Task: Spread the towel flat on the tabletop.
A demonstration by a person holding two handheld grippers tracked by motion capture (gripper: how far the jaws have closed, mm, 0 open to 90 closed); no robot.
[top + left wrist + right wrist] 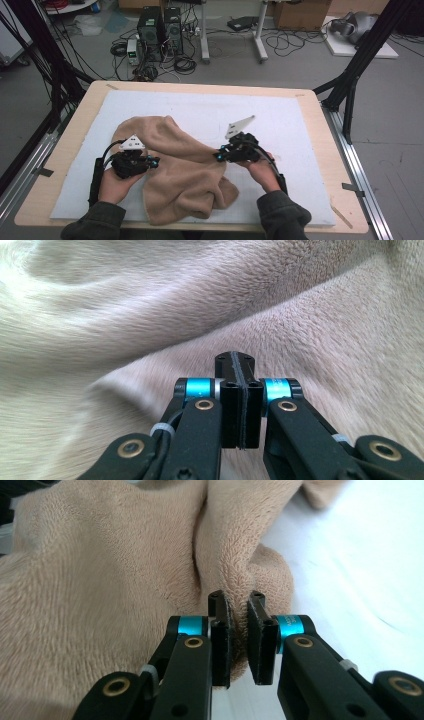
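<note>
I had the left gripper clenched empty against the tan fleece cloth; my right gripper pinched a fold at the cloth's right edge.

Tan fleece blanket, soft plush nap, lies crumpled in a loose heap on the white mat, left of centre, toward the near edge. Upper left part rounded and bunched, a diagonal ridge runs across the middle to a pinched fold at its right edge, lower part spreads to a floppy corner by the mat's near edge, deep creases throughout
</note>
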